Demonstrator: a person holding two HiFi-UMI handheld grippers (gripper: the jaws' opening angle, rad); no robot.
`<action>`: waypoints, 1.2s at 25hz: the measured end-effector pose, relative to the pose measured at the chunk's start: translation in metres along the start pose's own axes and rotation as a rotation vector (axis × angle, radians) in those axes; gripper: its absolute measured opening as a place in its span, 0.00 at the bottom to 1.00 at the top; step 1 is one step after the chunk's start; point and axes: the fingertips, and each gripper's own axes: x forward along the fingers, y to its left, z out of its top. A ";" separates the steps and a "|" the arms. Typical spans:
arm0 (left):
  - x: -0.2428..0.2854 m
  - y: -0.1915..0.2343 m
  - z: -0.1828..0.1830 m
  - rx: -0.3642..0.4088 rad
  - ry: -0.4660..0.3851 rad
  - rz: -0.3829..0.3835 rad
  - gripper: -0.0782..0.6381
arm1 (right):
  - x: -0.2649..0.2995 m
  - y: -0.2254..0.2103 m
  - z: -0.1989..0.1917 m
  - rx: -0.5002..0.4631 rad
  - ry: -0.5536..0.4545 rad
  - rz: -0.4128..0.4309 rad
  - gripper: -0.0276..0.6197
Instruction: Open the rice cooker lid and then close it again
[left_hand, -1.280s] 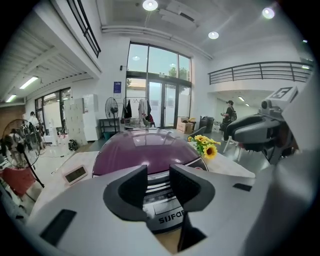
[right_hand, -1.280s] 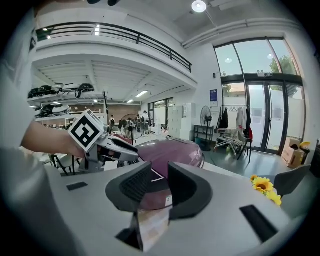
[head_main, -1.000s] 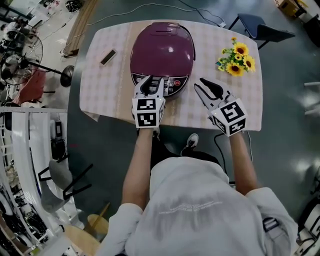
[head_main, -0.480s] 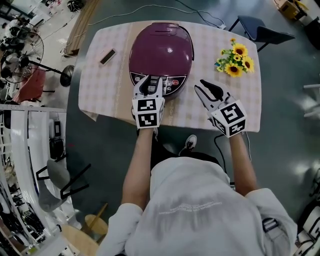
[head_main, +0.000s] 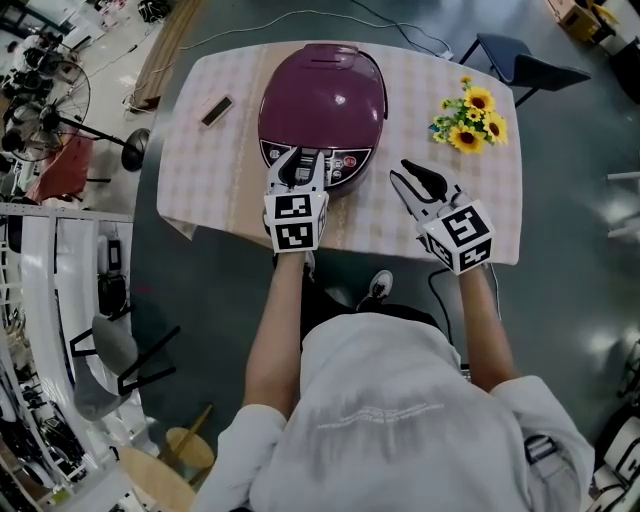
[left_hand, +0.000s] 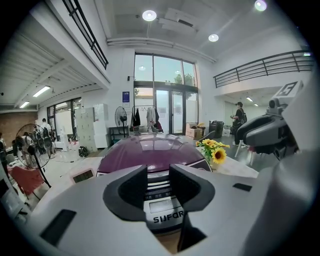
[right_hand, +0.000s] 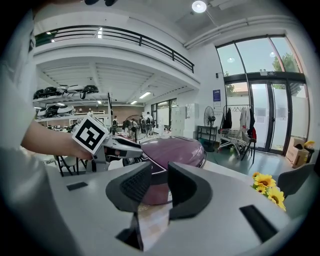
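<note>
glossy purple domed rice cooker (head_main: 325, 95) near checked-cloth table (head_main: 460, 215) front edge, lid shut. left gripper (head_main: 303, 160): jaws apart, empty, lined on front control panel, likely for lid release. right gripper (head_main: 410, 172): part-open, empty, parked clear.

text | rice cooker (left_hand: 150, 150), near-side front panel (left_hand: 161, 206): brand print, reads roughly "SUFOR", last letters partly hidden | panel button labels: too small | blue sign (left_hand: 125, 96), far wall: illegible
</note>
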 end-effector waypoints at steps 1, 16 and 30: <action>0.000 0.000 0.000 0.001 -0.002 0.000 0.32 | 0.000 0.000 0.000 -0.001 -0.002 0.002 0.22; 0.001 0.000 -0.002 0.021 -0.003 0.004 0.32 | -0.004 -0.003 -0.002 0.003 -0.006 -0.002 0.22; -0.004 -0.001 0.000 0.034 -0.005 -0.010 0.32 | -0.005 0.000 0.000 0.007 -0.003 0.000 0.22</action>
